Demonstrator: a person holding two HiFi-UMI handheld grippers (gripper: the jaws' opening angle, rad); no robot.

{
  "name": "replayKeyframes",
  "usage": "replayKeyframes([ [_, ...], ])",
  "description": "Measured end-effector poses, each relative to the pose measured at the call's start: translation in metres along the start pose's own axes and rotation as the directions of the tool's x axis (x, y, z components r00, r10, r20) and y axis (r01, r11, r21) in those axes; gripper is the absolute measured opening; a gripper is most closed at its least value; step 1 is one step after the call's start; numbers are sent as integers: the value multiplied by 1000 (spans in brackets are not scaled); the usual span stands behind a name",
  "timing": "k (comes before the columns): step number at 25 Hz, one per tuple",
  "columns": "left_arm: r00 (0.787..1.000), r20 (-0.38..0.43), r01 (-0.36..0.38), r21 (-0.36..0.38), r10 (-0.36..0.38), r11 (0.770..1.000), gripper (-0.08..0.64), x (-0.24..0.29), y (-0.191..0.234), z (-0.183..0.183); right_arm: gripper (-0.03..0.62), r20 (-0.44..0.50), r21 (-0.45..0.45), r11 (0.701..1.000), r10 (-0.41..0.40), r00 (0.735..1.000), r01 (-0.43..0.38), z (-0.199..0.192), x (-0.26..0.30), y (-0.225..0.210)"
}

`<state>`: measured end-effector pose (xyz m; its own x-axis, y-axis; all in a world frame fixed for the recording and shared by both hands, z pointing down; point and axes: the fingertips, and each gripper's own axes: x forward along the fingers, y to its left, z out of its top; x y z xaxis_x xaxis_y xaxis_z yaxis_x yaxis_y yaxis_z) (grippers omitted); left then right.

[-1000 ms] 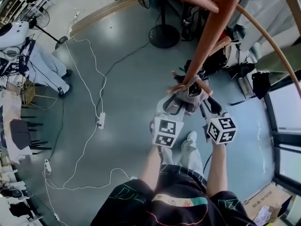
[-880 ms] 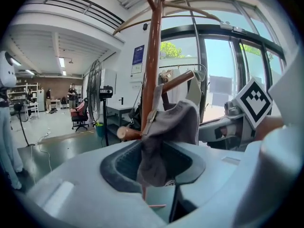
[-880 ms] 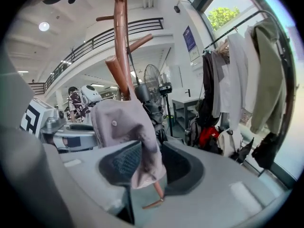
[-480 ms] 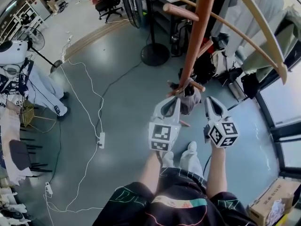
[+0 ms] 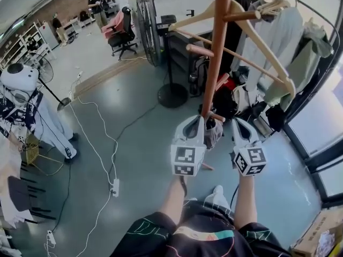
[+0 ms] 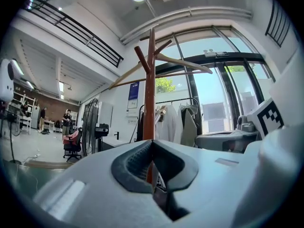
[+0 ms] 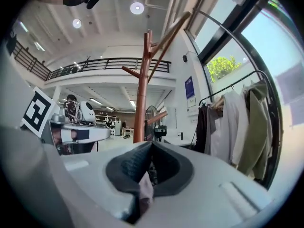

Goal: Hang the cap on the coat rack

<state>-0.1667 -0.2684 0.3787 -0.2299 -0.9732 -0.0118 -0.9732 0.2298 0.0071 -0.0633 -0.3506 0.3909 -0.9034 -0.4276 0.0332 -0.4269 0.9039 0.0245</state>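
Observation:
The brown wooden coat rack (image 5: pixel 217 52) stands straight ahead, with pegs branching off its pole. A grey cap (image 5: pixel 214 133) hangs on a low peg, between my two grippers and slightly beyond them. The left gripper (image 5: pixel 197 123) is just left of the cap, jaws shut, nothing held. The right gripper (image 5: pixel 239 125) is just right of it, also shut and empty. The left gripper view shows closed tips (image 6: pixel 151 144) aimed at the pole (image 6: pixel 150 94). Closed tips (image 7: pixel 152 145) in the right gripper view have the pole (image 7: pixel 141 94) just left of them.
A garment rail with hanging clothes (image 5: pixel 300 52) runs along the right by the window. A standing fan (image 5: pixel 147 25) and its round base (image 5: pixel 172 98) are behind the rack. Bags (image 5: pixel 241 98) lie at the rack's foot. White cables (image 5: pixel 107 143) cross the floor on the left.
Both grippers have drawn back from the cap, which stays on the peg. Their jaws have closed, and the head view has tilted up to show more of the rack.

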Motion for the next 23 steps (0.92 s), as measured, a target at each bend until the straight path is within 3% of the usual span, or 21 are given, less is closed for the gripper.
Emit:
replayKeyframes([
  [8, 998, 55, -15, 58, 12, 998, 9, 10, 7, 29, 3, 62, -18, 1000, -23, 998, 24, 28, 8, -4],
  [13, 996, 90, -2, 42, -2, 999, 9, 12, 9, 37, 5, 76, -46, 999, -26, 997, 30, 41, 11, -6],
  [17, 996, 92, 6, 9, -7, 1000, 9, 15, 10, 29, 5, 35, -85, 996, -17, 999, 20, 32, 15, -7],
  [23, 995, 99, -17, -21, 19, 1000, 11, 30, 11, 30, 4, 17, -104, 995, 5, 1000, -4, 36, 22, -22],
])
